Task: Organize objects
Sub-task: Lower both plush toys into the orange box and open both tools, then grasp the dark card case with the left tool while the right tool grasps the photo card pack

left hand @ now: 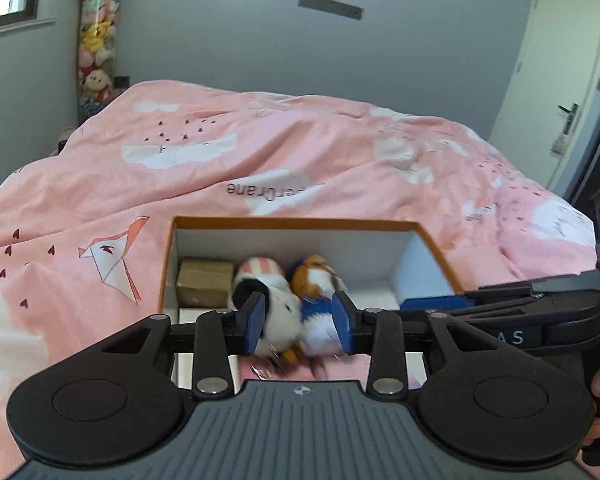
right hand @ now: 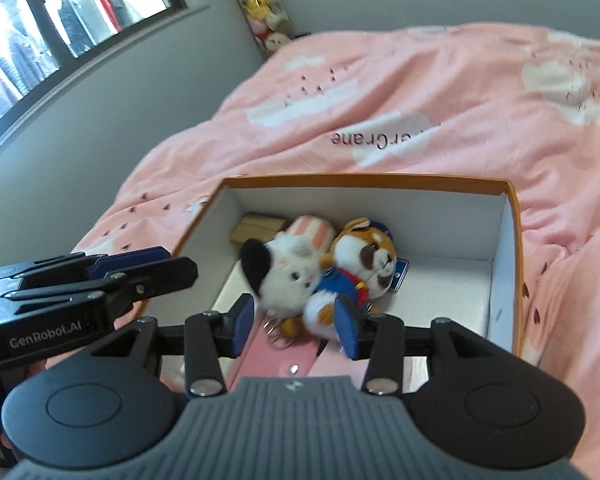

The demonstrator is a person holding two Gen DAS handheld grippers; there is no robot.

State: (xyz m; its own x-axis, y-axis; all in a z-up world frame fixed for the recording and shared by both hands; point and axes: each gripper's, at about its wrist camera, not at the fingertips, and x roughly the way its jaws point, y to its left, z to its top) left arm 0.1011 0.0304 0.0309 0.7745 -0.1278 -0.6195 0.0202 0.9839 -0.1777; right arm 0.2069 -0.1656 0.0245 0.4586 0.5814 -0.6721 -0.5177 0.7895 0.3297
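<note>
Box [right hand: 514, 240] rim orange, right half free, toys [right hand: 300, 272] bunched left, left gripper [left hand: 300, 322] and right gripper [right hand: 296, 326] both parted, holding nothing

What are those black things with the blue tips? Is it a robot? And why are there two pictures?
It is not a robot. A person holds one grabbing tool in each hand, and each tool carries a small camera, so there are two pictures. One looks along the left tongs, the other along the right tongs. Each picture also shows the other tool at its edge. Below them an orange box sits on a pink bed cover. Inside lie a white plush toy, an orange-and-white plush dog and a small brown package. Both tongs are open and hold nothing.
</note>
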